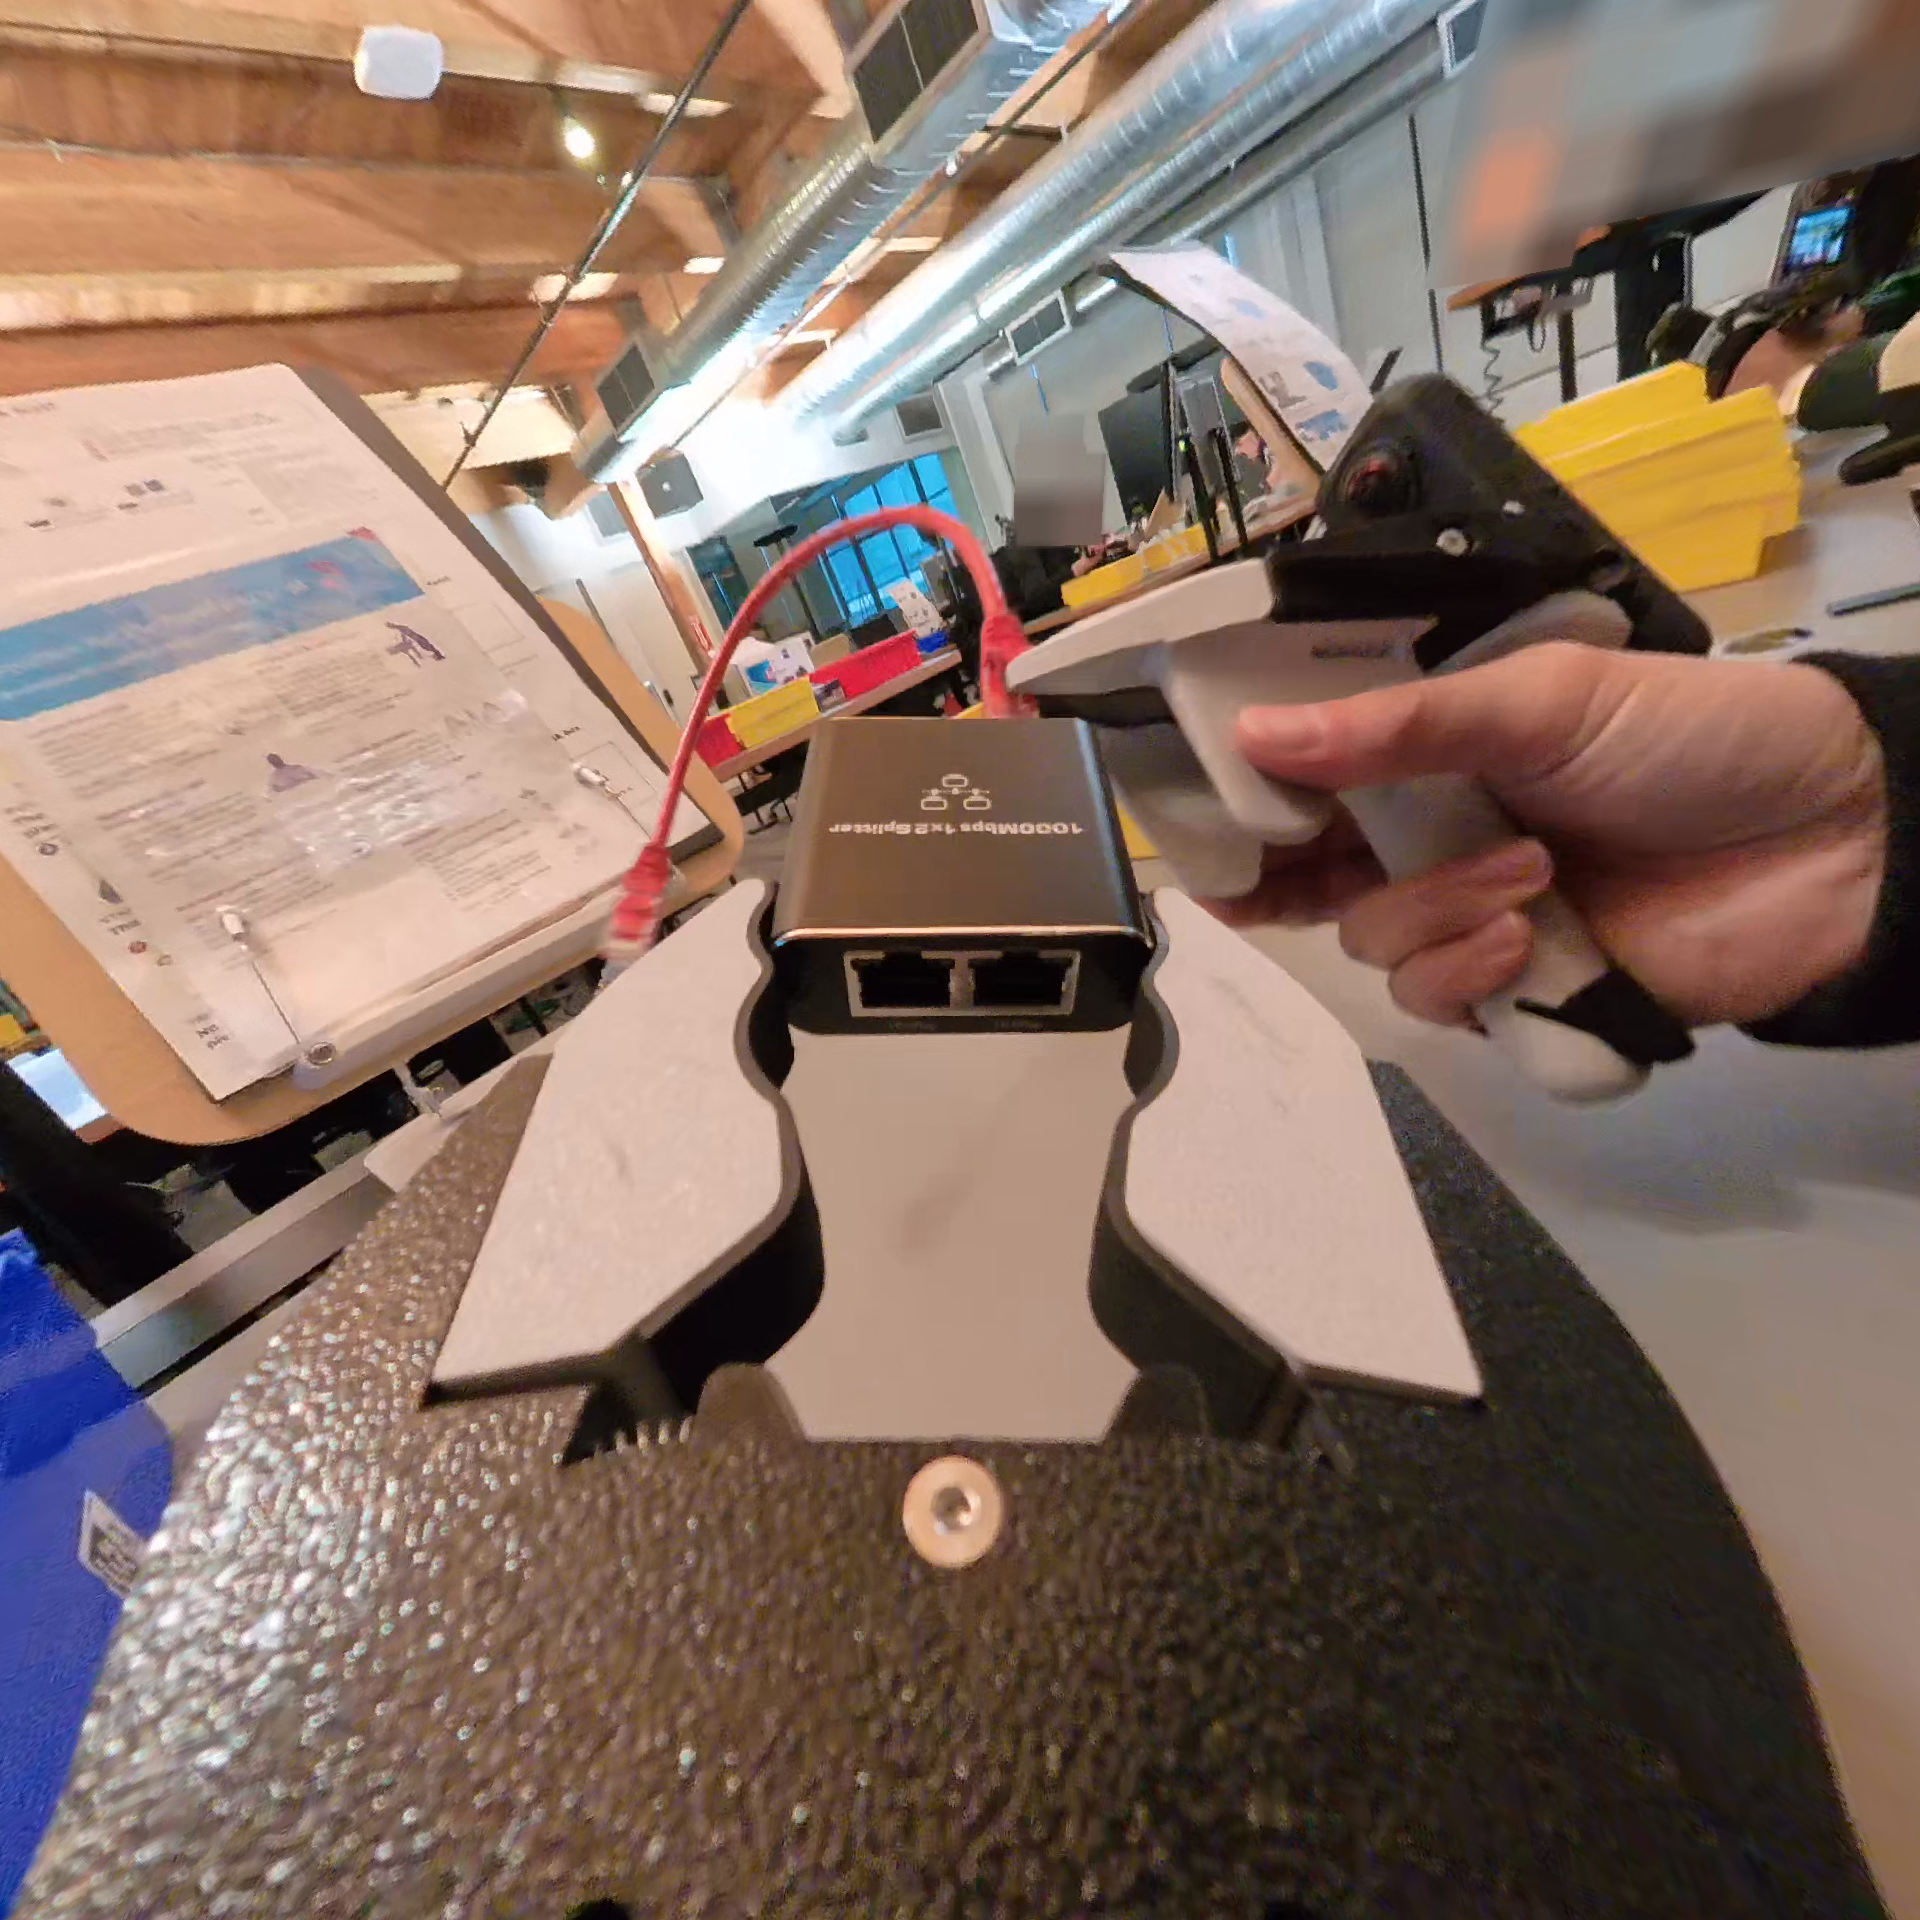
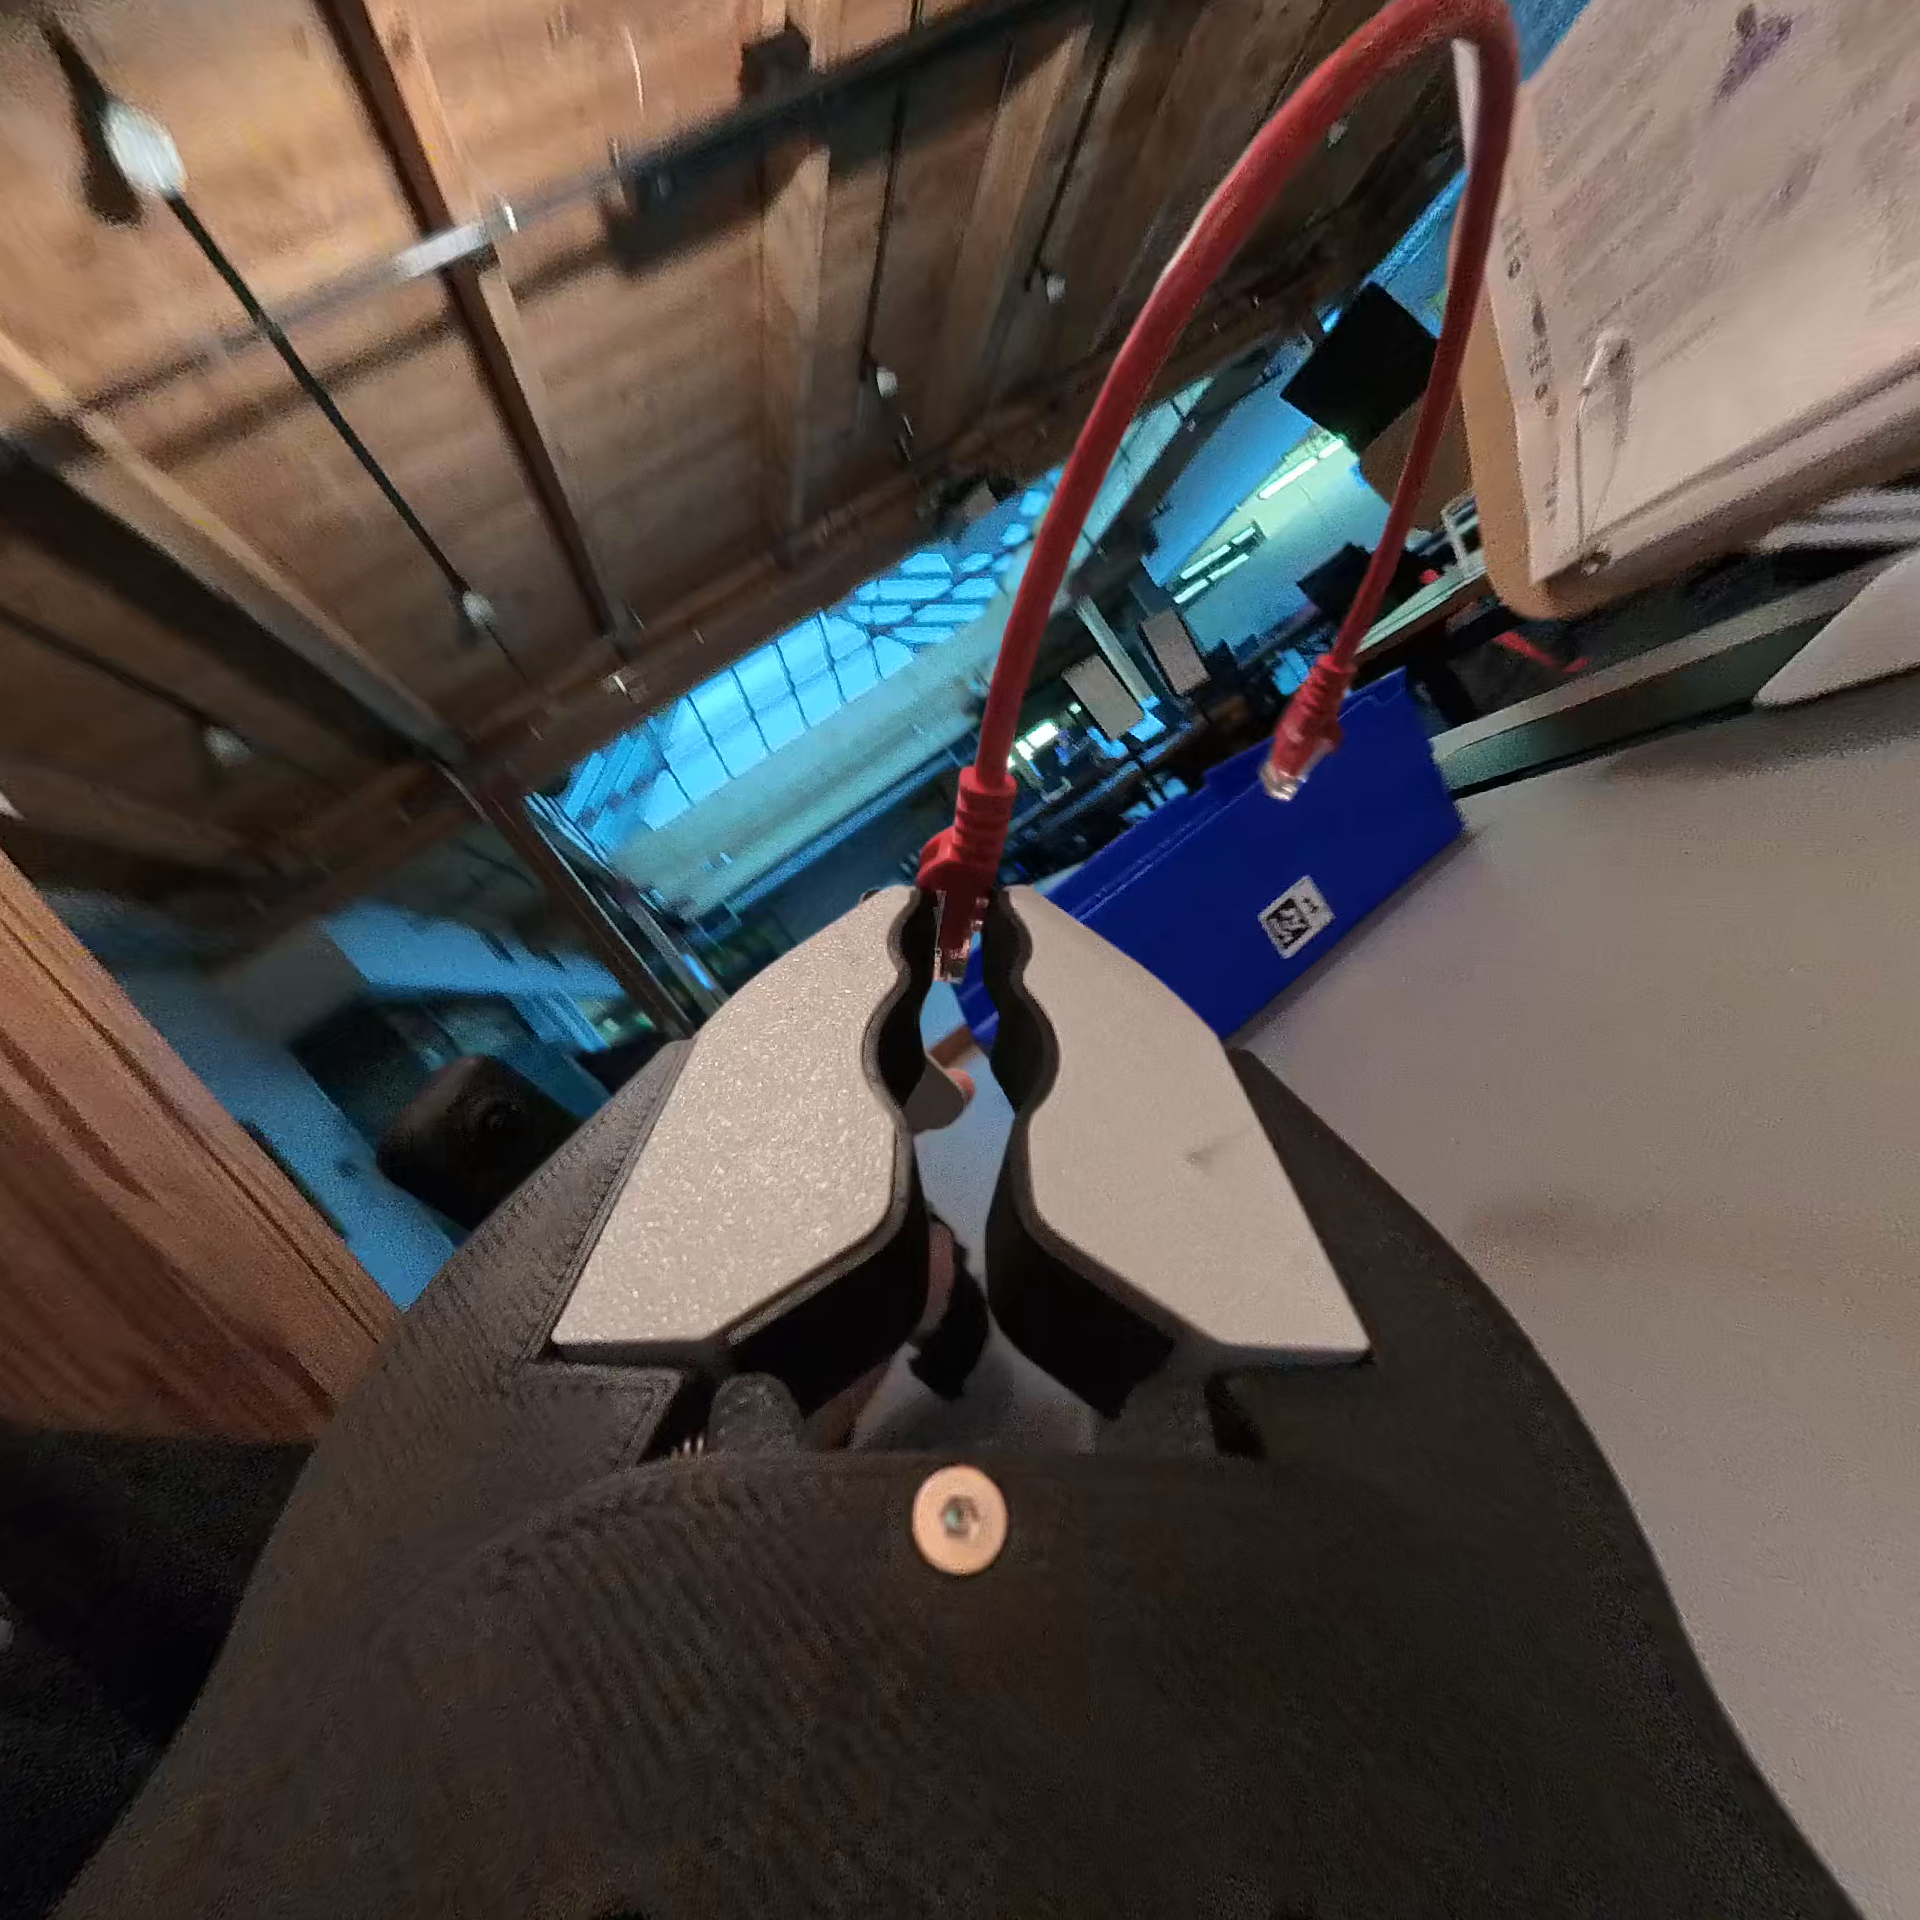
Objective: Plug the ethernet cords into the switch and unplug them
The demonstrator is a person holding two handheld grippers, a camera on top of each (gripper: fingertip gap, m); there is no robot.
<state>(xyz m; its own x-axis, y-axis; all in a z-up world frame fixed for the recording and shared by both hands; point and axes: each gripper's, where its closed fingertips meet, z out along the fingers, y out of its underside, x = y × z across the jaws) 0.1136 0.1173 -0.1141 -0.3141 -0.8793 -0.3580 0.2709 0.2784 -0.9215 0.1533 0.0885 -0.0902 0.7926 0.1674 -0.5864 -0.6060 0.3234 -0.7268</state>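
The left gripper [image 1: 961,966] is clamping the black ethernet switch [image 1: 951,831] aloft, its two empty ports facing the camera. The right gripper [image 2: 961,940] is pinching one plug of the red ethernet cord [image 2: 1174,312] behind the switch, apparently for that rear port; whether it is seated cannot be told. The free plug [image 2: 1299,743] is dangling above the table [image 2: 1662,1039].

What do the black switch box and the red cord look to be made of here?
Switch: looks like brushed or anodised metal, a satin black shell with a soft sheen and a folded edge; coated plastic is possible. Red cord: flexible rubbery plastic jacket, matte, bending in a smooth loop, with a clear hard plastic plug at its free end.
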